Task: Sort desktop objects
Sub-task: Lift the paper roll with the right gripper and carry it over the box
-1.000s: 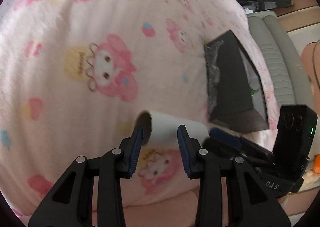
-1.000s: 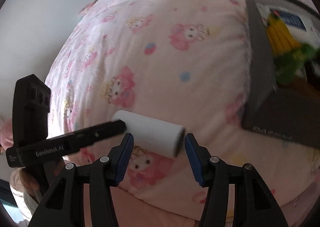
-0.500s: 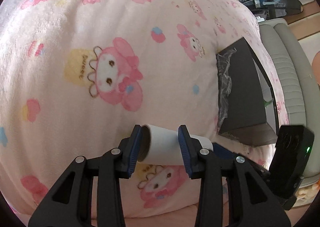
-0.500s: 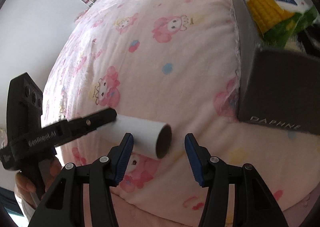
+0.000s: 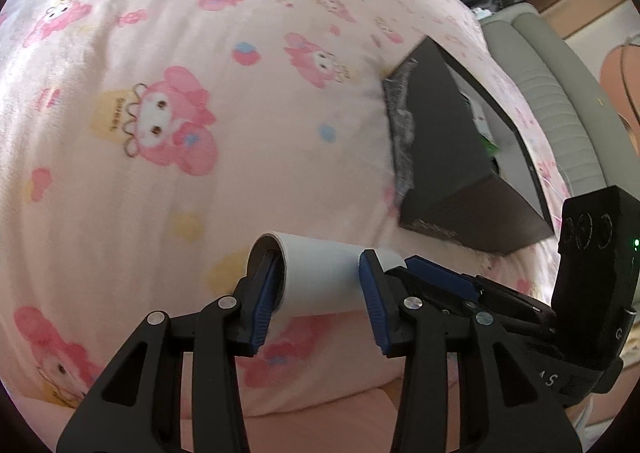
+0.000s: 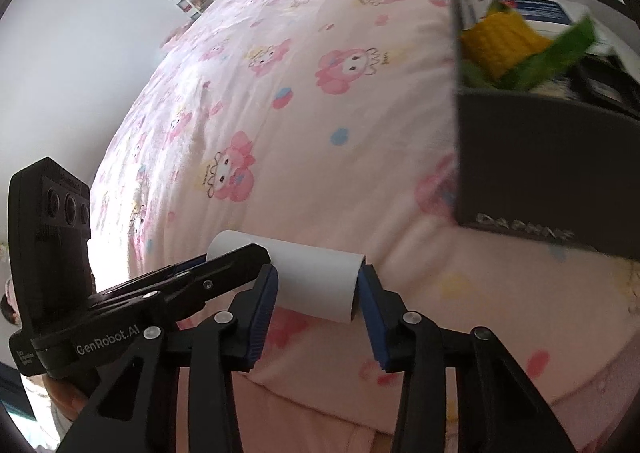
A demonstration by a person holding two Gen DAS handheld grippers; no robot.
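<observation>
Closest in the left wrist view, the left gripper (image 5: 320, 289) has one blue finger pushed inside the open end of a white roll (image 5: 320, 277) and the other against its outer wall; its jaws are easing apart, with the roll's wall between them, and whether the pads press on it cannot be told. The roll lies lengthwise across both tools, above the pink blanket (image 5: 160, 193). In the right wrist view the right gripper (image 6: 316, 293) straddles the roll's other end (image 6: 316, 281) — its left pad lies against the white wall and its right pad sits at the dark open mouth, the jaws closing on it at a narrow gap. The left gripper's black body, marked GenRobot.AI, reaches in from the left edge of that view and meets the roll's far end, with a hand (image 6: 64, 401) partly visible below it. Past the roll, the blanket's cartoon bunny print spreads across the soft surface. Further right stands a dark box (image 6: 540, 173) lettered DAPHNE, resting on the blanket well apart from the roll — inside it a corn toy (image 6: 500, 41) with yellow kernels and green leaves lies on a blue and white packet (image 6: 540, 9).
</observation>
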